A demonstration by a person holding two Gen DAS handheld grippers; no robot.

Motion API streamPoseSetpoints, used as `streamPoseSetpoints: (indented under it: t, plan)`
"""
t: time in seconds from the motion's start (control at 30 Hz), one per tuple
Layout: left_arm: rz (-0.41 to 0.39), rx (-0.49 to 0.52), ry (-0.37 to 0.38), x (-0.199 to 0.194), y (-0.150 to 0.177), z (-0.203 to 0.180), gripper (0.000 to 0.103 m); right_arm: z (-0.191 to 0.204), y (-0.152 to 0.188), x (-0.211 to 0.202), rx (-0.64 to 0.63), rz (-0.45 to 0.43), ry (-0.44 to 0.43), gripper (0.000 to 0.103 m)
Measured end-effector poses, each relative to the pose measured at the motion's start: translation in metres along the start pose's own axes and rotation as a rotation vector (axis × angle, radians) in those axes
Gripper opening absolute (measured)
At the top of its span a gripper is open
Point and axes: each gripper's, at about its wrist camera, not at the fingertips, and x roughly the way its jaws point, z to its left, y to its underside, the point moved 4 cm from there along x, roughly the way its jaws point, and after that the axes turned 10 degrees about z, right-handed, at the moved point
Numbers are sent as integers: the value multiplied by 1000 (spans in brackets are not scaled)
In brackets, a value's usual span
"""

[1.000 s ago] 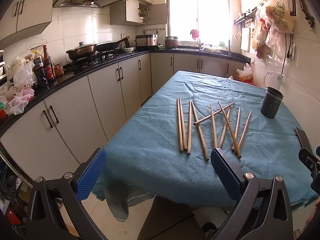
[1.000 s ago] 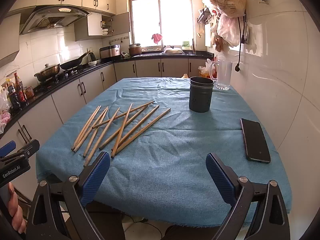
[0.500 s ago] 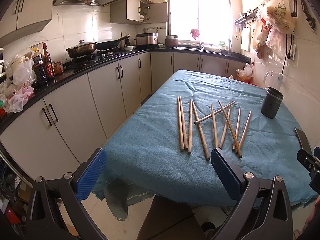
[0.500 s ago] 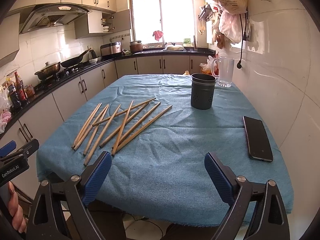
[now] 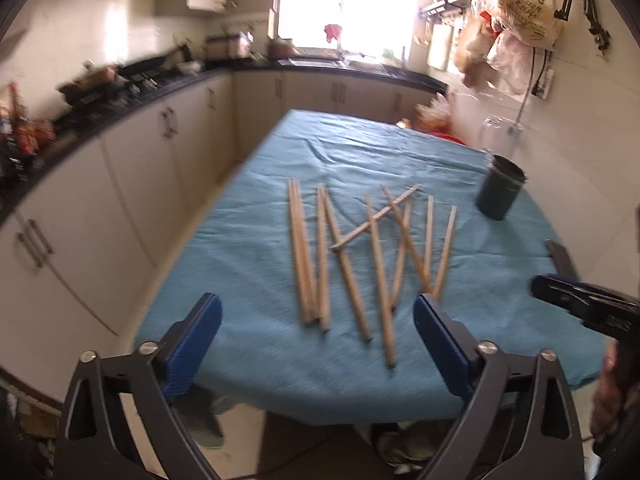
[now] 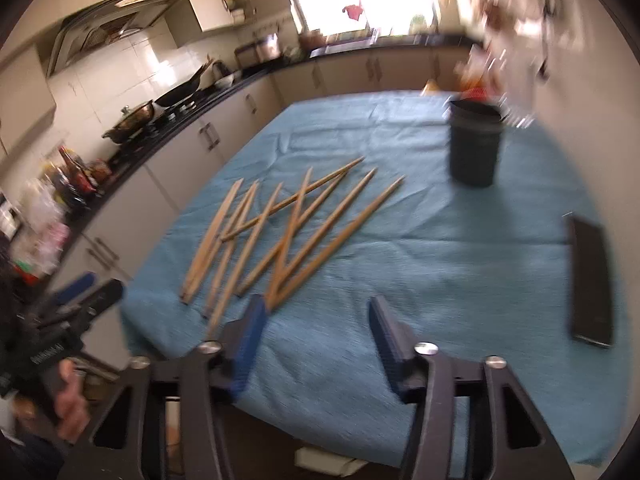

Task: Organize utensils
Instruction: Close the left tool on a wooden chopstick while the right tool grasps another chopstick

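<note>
On the blue cloth covering the table, the wooden chopsticks lie loose in a rough fan, one laid crosswise over the others. Dark cylindrical holder stands upright further back toward the wall side, well apart from the sticks. Phone lies flat near the right edge of the cloth.

Left gripper: jaws wide, have just been closing slightly, nothing between the pads; it hangs over the near ends of the sticks. Right gripper: jaws have just been closing to about half width, nothing between them; its left pad sits just beside the near tips of the rightmost sticks, contact not clear through the blur.

Step in hand, my read: reach for the first stick, nothing stowed yet.

How to do it well:
- take an outer stick first, not one pinned under the crosswise one
- line the pads across the stick, near its end, so it tilts up cleanly
- keep the cloth out of the pinch
- go tip-down into the holder; it looks light and could tip if knocked

Writing: white lettering on the left gripper's body in the right wrist view, too blurred to read. Print on a hanging plastic bag, also unreadable.
</note>
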Motion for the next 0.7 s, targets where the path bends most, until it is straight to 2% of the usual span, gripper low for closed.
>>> streamPoseSetpoints:
  t: [0.1,0.2,0.33,0.37,0.43,0.53,0.7]
  plan:
    - [91,-20,91,19,-18,-3,80,-2,-25,15,26,54,-44,49]
    - [166,-22,119,43,-34,-9,64,-3,-52,30,44,76,-71,48]
    - [237,-23,125,74,-49,-16,60,-10,-84,55,76,135,-89,39]
    - [256,-26,133,82,-51,-17,54,-12,-89,59,81,141,-88,39]
    - [284,-25,145,94,-55,-19,53,-17,-100,69,98,160,-66,38]
    - [317,-24,152,106,-61,-22,45,-19,-107,76,108,175,-66,37]
    - [349,0,159,124,-70,-35,41,-17,-112,82,88,176,-54,37]
